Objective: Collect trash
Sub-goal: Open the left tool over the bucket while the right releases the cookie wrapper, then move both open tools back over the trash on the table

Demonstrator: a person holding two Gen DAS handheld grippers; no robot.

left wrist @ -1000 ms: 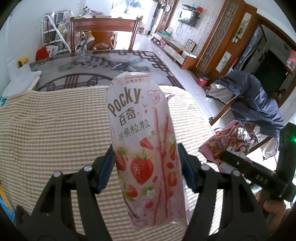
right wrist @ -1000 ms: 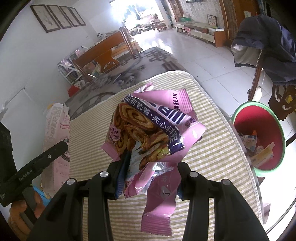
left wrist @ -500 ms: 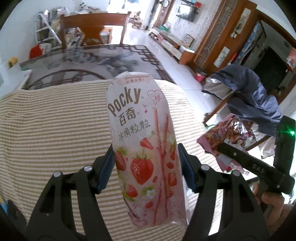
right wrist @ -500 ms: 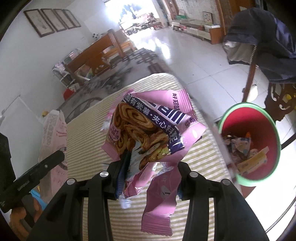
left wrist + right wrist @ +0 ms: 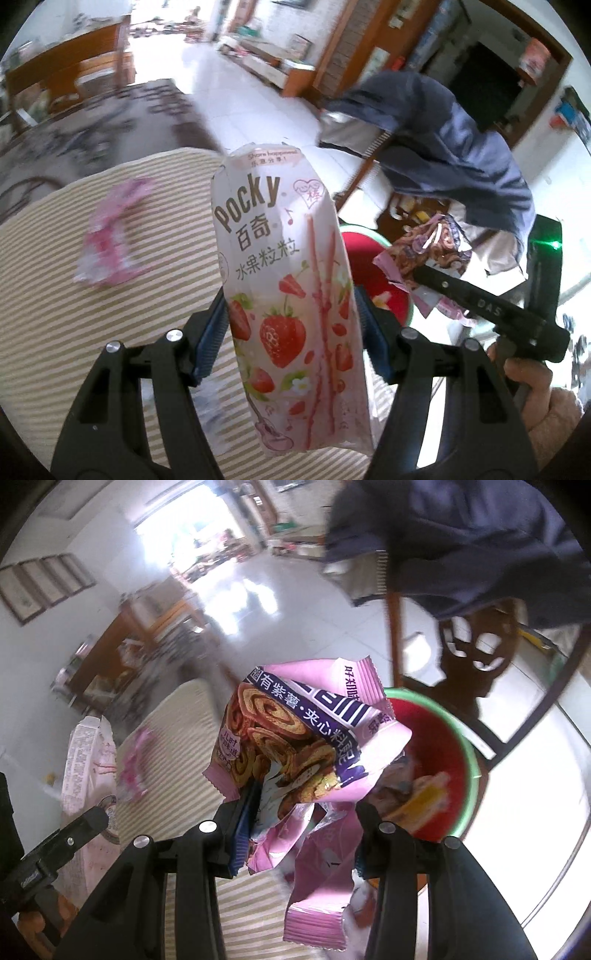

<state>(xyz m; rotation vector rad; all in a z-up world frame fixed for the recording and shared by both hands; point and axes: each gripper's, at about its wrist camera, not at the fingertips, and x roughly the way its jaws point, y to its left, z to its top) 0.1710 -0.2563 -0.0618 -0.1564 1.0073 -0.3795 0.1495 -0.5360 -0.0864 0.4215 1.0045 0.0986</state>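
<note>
glossy white floor (image 5: 325, 602), wooden furniture (image 5: 70, 79)

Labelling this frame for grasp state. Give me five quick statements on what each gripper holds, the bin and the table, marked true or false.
1. The left gripper is closed on a strawberry Pocky packet. True.
2. The right gripper has empty jaws. False: it grips a crumpled pink and purple snack wrapper.
3. The bin is red inside with a green rim and already holds trash. True.
4. No trash is left on the striped tablecloth. False: a pink wrapper still lies on it.
5. The chair behind the bin is bare. False: a dark blue jacket hangs over it.
</note>
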